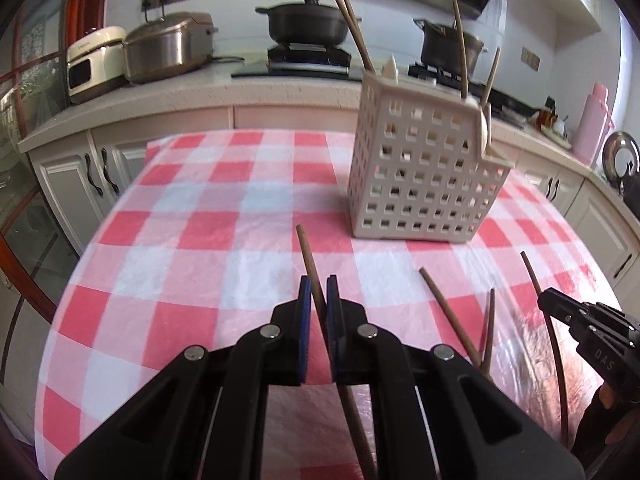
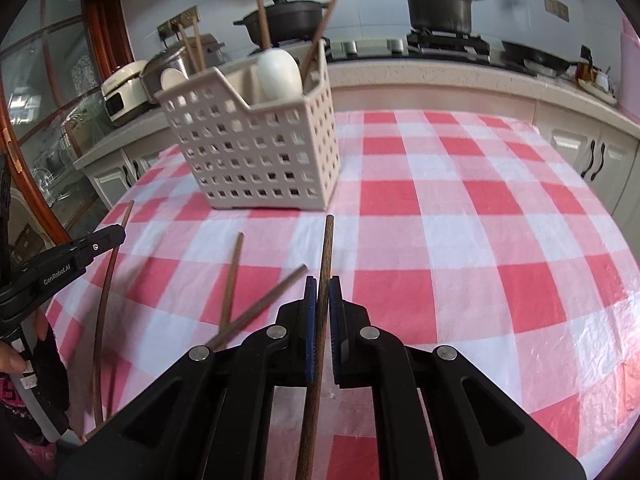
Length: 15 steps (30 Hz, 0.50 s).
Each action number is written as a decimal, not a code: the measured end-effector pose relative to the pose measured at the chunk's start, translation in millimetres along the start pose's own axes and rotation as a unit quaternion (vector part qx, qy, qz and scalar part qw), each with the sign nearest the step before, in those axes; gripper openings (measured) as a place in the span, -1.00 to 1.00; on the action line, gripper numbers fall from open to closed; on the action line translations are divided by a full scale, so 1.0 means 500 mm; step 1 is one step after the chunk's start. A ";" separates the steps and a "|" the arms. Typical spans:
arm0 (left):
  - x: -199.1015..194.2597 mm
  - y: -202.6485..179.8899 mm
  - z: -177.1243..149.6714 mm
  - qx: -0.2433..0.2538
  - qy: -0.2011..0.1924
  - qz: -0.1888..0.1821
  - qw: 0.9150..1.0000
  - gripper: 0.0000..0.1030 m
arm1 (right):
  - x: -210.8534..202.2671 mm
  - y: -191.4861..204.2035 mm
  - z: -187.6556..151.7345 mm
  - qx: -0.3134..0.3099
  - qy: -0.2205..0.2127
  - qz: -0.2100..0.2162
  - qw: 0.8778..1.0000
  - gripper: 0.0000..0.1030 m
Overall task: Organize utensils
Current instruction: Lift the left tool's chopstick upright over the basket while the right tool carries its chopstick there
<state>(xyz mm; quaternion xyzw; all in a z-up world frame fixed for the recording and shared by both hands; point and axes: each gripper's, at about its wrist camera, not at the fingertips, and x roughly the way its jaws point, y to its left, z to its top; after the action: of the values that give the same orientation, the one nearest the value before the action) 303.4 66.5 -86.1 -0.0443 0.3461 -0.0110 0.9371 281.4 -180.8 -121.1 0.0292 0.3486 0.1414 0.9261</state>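
Note:
A beige perforated utensil basket (image 1: pixel 424 168) (image 2: pixel 260 148) stands on the checked tablecloth, holding several brown chopsticks and white spoons (image 2: pixel 278 74). My left gripper (image 1: pixel 320 292) is shut on a brown chopstick (image 1: pixel 308 260) that points toward the basket. My right gripper (image 2: pixel 323 292) is shut on another brown chopstick (image 2: pixel 327 248), its tip near the basket's base. Two loose chopsticks (image 2: pixel 232 280) (image 2: pixel 272 300) lie crossed on the cloth between the grippers; they also show in the left wrist view (image 1: pixel 448 312). The right gripper shows at the right edge of the left wrist view (image 1: pixel 560 304), the left gripper at the left edge of the right wrist view (image 2: pixel 104 240).
The table has a red and white checked cloth (image 1: pixel 224 216). Behind it runs a kitchen counter (image 1: pixel 200 92) with a rice cooker (image 1: pixel 92 64), a steel pot (image 1: pixel 168 46), and black pots on a stove (image 1: pixel 308 20). A pink flask (image 1: pixel 594 120) stands at the right.

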 end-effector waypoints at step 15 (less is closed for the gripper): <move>-0.098 0.009 0.032 -0.008 -0.080 -0.013 0.997 -0.89 | -0.064 0.045 0.038 -0.024 -0.057 0.013 0.998 -0.88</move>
<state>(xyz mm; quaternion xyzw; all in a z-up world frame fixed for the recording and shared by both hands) 276.4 74.9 -42.4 -0.0570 0.2694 -0.0166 0.9612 265.4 -167.4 -82.9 0.0197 0.2909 0.1600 0.9431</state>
